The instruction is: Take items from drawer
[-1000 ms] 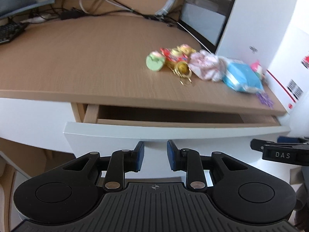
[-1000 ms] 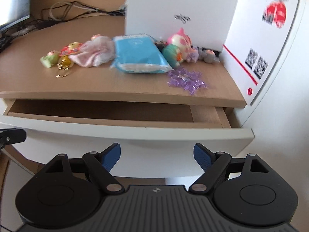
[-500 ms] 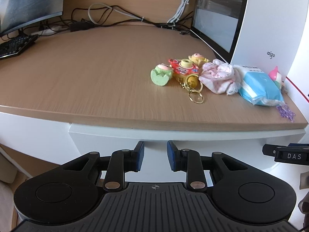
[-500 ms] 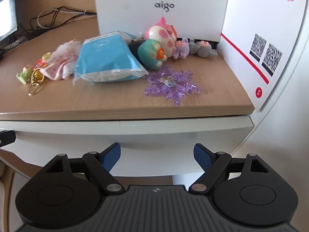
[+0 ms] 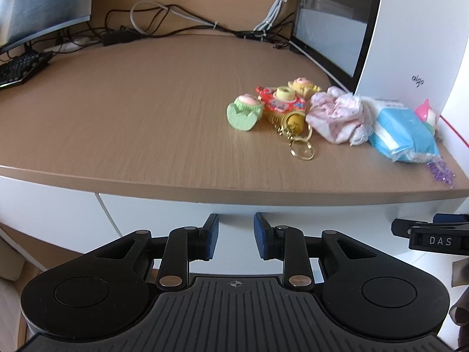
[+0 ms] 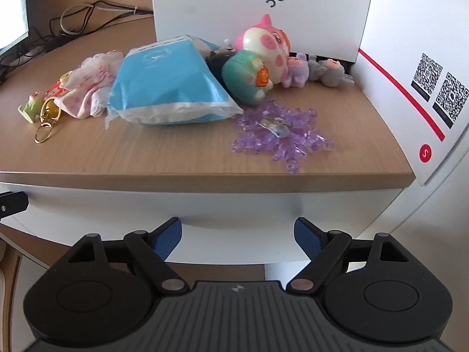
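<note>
The white drawer front [image 5: 293, 208] sits flush under the wooden desktop [image 5: 132, 117], shut. My left gripper [image 5: 236, 234] hovers just before it, its blue pads a narrow gap apart with nothing between them. In front of the same drawer front [image 6: 234, 205], my right gripper [image 6: 238, 234] is wide open and empty. On the desk lie a green toy [image 5: 244, 111], a keychain with gold rings [image 5: 293, 120], a pink cloth [image 5: 337, 114], a blue packet [image 6: 170, 88], a purple snowflake [image 6: 278, 135], a pink cat toy [image 6: 266, 44] and a teal toy [image 6: 246, 76].
A white aigo box [image 6: 263, 0] stands behind the items, with a white panel bearing QR codes [image 6: 433, 88] to the right. Cables [image 5: 176, 20], a monitor [image 5: 38, 3] and a keyboard [image 5: 20, 67] occupy the back left. The right gripper's body [image 5: 433, 234] shows at the left wrist view's edge.
One second ago the drawer stood open and looked empty; it has since slid shut. Both grippers moved in toward the desk with it. Their jaw gaps are unchanged.
</note>
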A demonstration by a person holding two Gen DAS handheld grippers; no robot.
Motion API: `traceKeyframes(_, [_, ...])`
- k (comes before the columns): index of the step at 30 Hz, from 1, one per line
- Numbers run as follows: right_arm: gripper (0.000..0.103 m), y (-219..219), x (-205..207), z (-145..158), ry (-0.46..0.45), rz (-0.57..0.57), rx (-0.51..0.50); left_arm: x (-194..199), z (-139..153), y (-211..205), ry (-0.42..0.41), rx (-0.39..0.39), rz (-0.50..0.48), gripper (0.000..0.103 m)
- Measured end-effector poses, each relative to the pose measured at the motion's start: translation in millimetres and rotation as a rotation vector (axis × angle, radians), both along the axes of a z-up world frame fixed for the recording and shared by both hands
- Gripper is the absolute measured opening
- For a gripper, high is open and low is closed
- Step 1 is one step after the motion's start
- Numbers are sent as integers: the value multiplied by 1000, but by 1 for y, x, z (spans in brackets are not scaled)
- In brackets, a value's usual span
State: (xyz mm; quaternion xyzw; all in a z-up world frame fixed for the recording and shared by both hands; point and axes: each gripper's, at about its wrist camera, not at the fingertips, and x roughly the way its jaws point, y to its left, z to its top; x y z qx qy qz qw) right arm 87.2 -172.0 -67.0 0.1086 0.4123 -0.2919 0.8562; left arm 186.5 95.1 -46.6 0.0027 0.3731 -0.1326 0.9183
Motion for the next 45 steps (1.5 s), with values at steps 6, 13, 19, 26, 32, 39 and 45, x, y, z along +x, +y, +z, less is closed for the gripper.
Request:
traceKeyframes(6, [89, 4, -6, 8, -30, -14, 1, -13, 22, 1, -50, -29, -28, 29])
traceKeyframes(13, [95, 6, -21, 13, -40, -48, 16, -17, 42, -8, -122, -20, -15, 30])
traceKeyframes(19, [96, 10, -44, 22, -55, -93, 34, 1, 31, -29, -90, 61, -52, 35])
traceKeyframes(26, [102, 4, -65, 34, -78, -138, 59, 8, 30, -56, -99, 58, -179, 44])
traceKeyframes(32, [103, 12, -73, 38, -78, -116, 48, 12, 26, -74, -111, 40, -260, 44])
traceKeyframes(39, [103, 24, -73, 40, -93, -69, 15, 5, 26, -87, -124, 45, -231, 44])
traceKeyframes(45, [103, 33, -74, 50, -153, -44, -39, -29, 34, -62, -100, -23, -151, 36])
